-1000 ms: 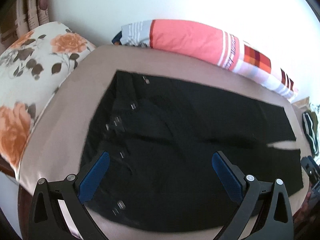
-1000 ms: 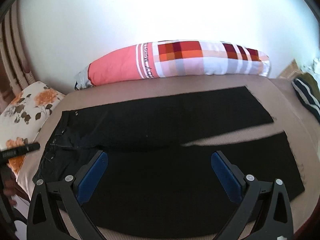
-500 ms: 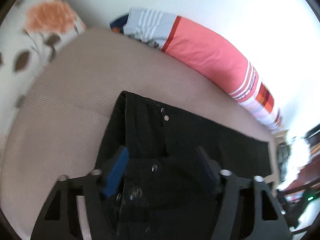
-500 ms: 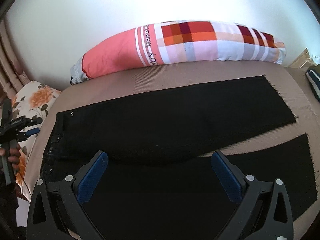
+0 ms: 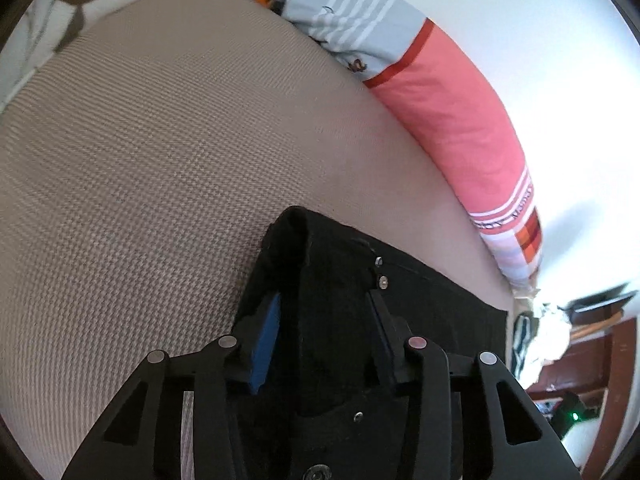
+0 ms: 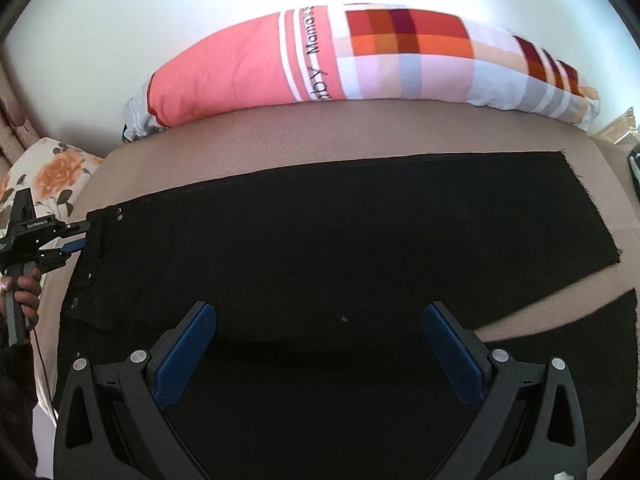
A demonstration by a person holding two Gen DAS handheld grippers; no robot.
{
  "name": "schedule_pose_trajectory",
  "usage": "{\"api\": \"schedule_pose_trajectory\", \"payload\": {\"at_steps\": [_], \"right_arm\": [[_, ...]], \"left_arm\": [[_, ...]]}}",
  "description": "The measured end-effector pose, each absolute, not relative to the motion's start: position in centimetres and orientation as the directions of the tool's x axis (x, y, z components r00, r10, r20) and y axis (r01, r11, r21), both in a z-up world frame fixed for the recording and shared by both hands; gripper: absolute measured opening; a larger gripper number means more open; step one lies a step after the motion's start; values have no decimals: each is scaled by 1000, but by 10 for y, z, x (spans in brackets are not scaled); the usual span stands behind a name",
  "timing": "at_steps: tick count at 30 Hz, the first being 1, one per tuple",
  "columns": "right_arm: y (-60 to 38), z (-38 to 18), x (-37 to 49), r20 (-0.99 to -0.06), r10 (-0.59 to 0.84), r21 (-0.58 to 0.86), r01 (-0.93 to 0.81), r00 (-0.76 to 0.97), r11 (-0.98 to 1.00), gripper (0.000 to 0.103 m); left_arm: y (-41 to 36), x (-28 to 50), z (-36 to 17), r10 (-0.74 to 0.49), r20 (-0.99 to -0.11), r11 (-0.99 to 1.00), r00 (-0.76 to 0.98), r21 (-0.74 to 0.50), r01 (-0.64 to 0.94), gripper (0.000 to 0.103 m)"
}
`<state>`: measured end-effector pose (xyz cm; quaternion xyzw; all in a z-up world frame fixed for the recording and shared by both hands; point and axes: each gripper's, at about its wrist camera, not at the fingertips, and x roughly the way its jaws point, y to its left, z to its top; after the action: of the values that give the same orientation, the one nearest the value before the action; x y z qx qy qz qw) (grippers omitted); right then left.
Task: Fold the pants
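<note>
Black pants (image 6: 340,248) lie spread on a tan bed, waistband to the left, two legs reaching right. In the left wrist view my left gripper (image 5: 324,320) has its blue pads closed around the far corner of the waistband (image 5: 304,264), and the cloth bunches up between them. It also shows in the right wrist view (image 6: 74,240) at the waistband's far corner, held by a hand. My right gripper (image 6: 320,344) is open and empty, low over the middle of the pants where the two legs meet.
A long pink and checked bolster pillow (image 6: 360,60) lies along the far edge against the white wall. A floral pillow (image 6: 48,172) sits at the left end. Striped clothing (image 6: 634,168) lies past the right end. Bare tan bed cover (image 5: 140,160) surrounds the waistband.
My left gripper has gone from open above the waistband down onto its far corner and has closed on it. My right gripper has moved closer over the pants, still open.
</note>
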<state>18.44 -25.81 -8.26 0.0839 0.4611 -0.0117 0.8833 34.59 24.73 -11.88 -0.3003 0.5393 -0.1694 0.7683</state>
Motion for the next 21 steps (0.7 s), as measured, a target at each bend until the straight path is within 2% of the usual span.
{"api": "schedule_pose_trajectory", "payload": {"at_steps": [9,15,17,18,19,21], "right_arm": [[-237,-91,231,-820,127,154,1,558,988,103],[-230,-91,272,-809,217,172,-133,547,976,103],[-229,-92,285,-812,225,152,-178,539,972,103],[-228,-92,293,-816,235,145,-205,529,968,103],[-228,-94,300,-820,251,146,-236,515,961,103],[-226,-96,317,-830,272,137,-294,487,946,103]], "left_arm": [[228,373,-119,-656,-677,729,333,-683,46,39],[213,385,-132,-664,-669,716,334,-698,26,39],[211,382,-130,-652,-665,719,364,-694,21,30],[208,380,-128,-642,-671,729,372,-684,26,17],[206,378,-124,-629,-676,740,383,-672,29,9],[204,370,-112,-619,-671,748,408,-662,48,8]]}}
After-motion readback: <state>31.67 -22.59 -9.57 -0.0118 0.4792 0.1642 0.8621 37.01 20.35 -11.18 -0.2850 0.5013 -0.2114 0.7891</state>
